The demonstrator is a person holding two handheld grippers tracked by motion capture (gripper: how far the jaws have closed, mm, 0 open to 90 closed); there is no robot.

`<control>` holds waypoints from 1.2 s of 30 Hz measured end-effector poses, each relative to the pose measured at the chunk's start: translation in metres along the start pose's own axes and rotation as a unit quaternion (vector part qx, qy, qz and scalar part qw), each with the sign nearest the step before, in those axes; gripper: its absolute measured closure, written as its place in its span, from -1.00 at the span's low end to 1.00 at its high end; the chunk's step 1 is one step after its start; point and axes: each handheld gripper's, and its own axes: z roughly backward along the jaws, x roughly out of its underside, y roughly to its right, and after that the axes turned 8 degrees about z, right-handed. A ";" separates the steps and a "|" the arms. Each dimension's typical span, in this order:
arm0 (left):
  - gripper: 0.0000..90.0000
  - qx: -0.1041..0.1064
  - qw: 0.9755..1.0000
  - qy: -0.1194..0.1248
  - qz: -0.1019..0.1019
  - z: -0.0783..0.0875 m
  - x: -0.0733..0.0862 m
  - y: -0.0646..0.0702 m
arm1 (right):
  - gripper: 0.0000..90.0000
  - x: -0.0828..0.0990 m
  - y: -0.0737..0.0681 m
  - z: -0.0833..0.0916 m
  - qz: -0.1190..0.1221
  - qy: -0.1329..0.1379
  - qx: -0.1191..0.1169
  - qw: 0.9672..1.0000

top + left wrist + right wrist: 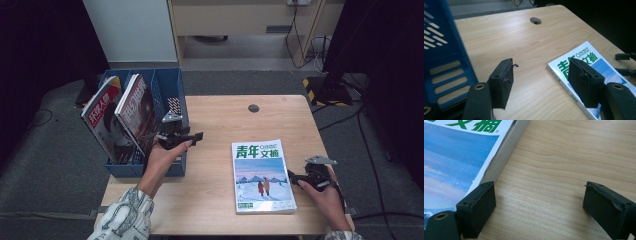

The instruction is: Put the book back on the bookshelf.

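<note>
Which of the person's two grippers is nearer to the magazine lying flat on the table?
Right. The right gripper sits at the flat magazine's right edge, jaws open on bare wood. The left gripper is by the blue rack, well left of it, jaws open and empty.

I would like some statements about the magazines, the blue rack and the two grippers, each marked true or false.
1. A magazine lies flat on the table. True.
2. The blue rack holds no magazines. False: two magazines stand tilted inside it.
3. The left gripper grips the flat magazine. False: its jaws are open with nothing between them, and it is beside the rack.
4. The right gripper is open next to the flat magazine's edge. True.
5. The flat magazine's cover is mostly red. False: it is white on top, with green characters, and a blue snowy picture below.
</note>
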 end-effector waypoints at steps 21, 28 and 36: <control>-0.34 0.036 0.998 -0.044 -0.028 -0.045 0.027 0.043 | -0.75 0.000 0.001 0.001 0.005 0.000 -0.005 1.000; -0.39 0.045 0.997 -0.053 -0.031 -0.059 0.040 0.048 | -0.76 -0.001 -0.001 0.003 0.011 0.005 0.003 1.000; -0.40 0.039 0.997 -0.051 -0.040 -0.065 0.053 0.047 | -0.75 -0.003 -0.004 0.015 0.020 0.013 0.019 1.000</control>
